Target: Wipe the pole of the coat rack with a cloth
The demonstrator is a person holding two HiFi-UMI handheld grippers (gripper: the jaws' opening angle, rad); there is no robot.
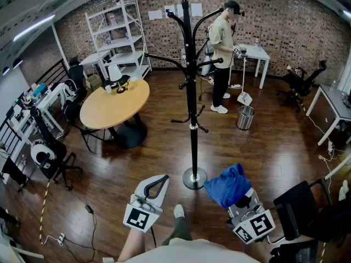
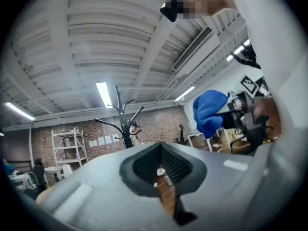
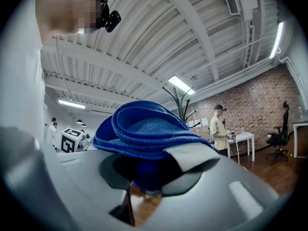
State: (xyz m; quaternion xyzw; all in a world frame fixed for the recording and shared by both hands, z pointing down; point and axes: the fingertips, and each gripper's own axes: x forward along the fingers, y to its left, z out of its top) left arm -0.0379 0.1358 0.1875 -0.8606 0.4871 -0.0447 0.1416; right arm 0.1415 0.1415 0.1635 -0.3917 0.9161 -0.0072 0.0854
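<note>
Pinching blue cloth tight, right gripper; pole ahead of fingertips, untouched. Left gripper pressed together, empty. Wiping not started.

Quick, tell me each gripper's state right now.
Left gripper: shut, holding nothing.
Right gripper: shut on the blue cloth.

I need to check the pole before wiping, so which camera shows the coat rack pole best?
The head view: the pole stands whole, top to base. The left gripper view catches only its far upper part; the right gripper view only its top past the cloth.
</note>
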